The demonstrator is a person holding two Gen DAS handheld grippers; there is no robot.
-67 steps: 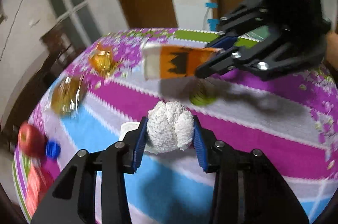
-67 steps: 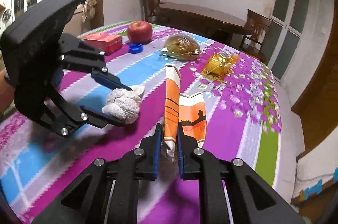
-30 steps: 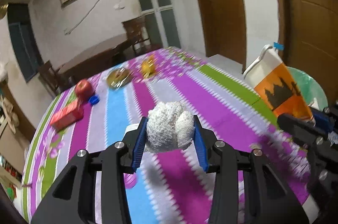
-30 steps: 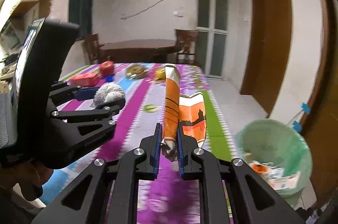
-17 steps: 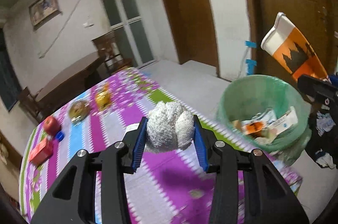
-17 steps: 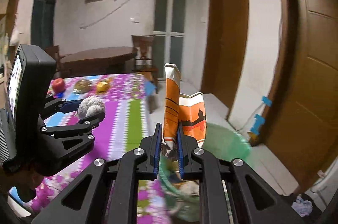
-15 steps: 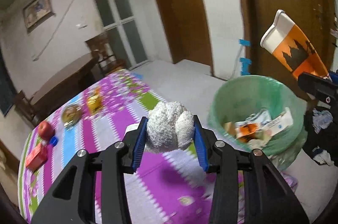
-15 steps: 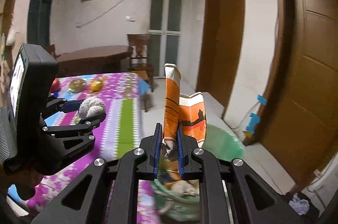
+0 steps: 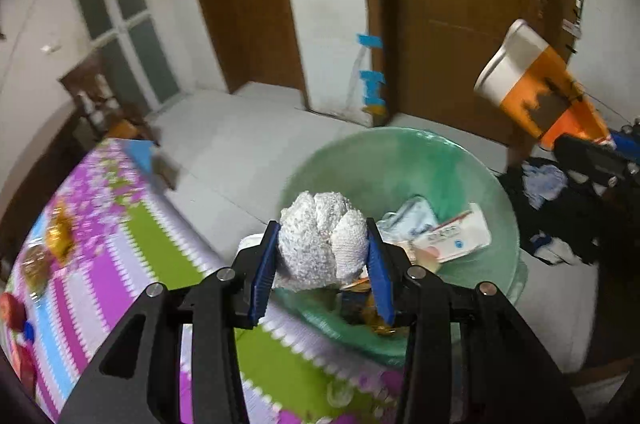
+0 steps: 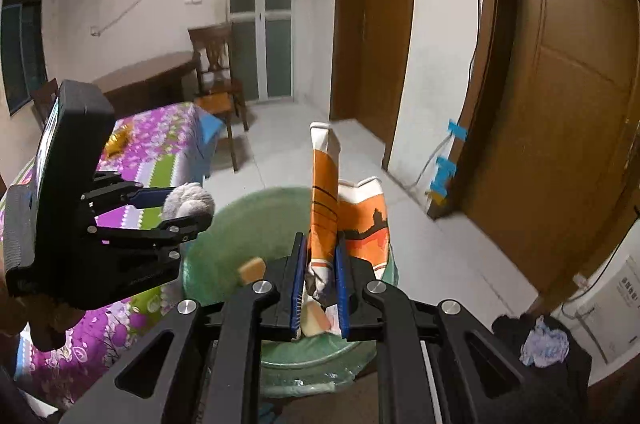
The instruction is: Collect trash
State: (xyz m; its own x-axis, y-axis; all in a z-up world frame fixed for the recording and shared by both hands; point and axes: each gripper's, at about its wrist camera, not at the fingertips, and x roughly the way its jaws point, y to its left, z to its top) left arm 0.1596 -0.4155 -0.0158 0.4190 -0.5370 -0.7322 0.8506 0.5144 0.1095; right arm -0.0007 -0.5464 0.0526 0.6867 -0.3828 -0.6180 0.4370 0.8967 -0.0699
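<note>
**Two pieces of trash held over the green bin**

On the left we see the table with its striped, flowered cloth in purple, green and blue, and a few wrapped items near its far edge. Next comes our left gripper, its blue pads pinching a crumpled white wad of tissue: lumpy, rough-textured, bulging above and below the pads. It hangs over the near rim of the green trash bin, which stands on the floor just beside the table and already holds papers and wrappers (white packets, something orange).

Further right, our right gripper has its jaws pressed tight on a flattened paper cup, white at the rim with an orange body and a dark skyline print. The cup is creased in the middle, one fold standing upright between the pads, the other splayed to the right. It too sits above the bin. Beyond it are a brown wooden door and strips of blue tape on the wall.
</note>
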